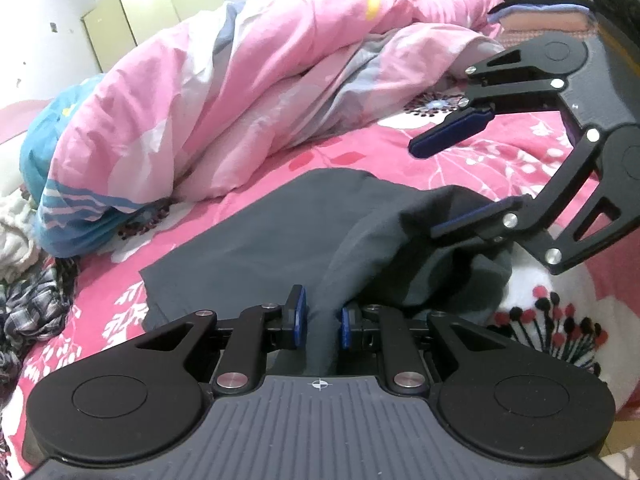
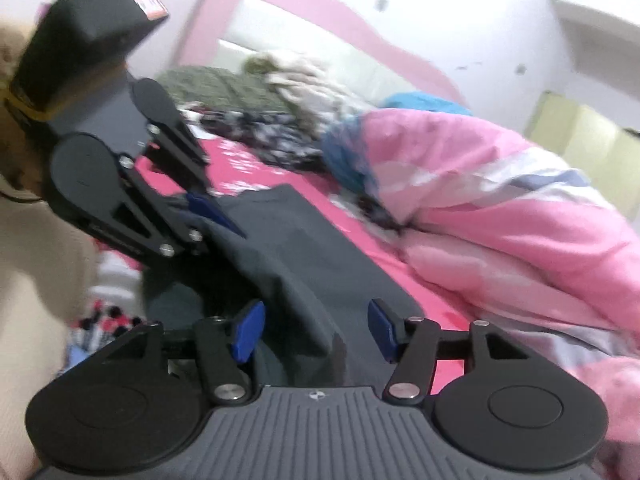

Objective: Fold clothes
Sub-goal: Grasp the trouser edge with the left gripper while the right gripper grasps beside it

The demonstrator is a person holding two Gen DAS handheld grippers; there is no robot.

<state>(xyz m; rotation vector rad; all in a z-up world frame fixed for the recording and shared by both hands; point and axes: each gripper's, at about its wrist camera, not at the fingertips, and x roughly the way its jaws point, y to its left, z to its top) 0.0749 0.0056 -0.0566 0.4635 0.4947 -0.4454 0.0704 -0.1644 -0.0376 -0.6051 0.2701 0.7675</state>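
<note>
A dark grey garment [image 1: 248, 248] lies spread on the pink floral bedsheet [image 1: 500, 152], with one end bunched up toward me. My left gripper [image 1: 322, 322] is shut on a raised fold of that garment, which runs up between its blue pads. In the right wrist view the left gripper [image 2: 200, 216] sits at the upper left with the garment [image 2: 320, 248] in its grip. My right gripper [image 2: 316, 330] stands open, its blue pads wide apart over the cloth without pressing it. From the left wrist view the right gripper [image 1: 440, 188] shows one finger above and one resting at the garment's bunched edge.
A rumpled pink quilt [image 1: 200, 100] fills the far side of the bed. Loose clothes [image 1: 36, 304] are piled near the pink headboard [image 2: 280, 4]. A pale green wardrobe [image 1: 148, 12] stands against the wall. A person's beige sleeve [image 2: 32, 280] is at the left.
</note>
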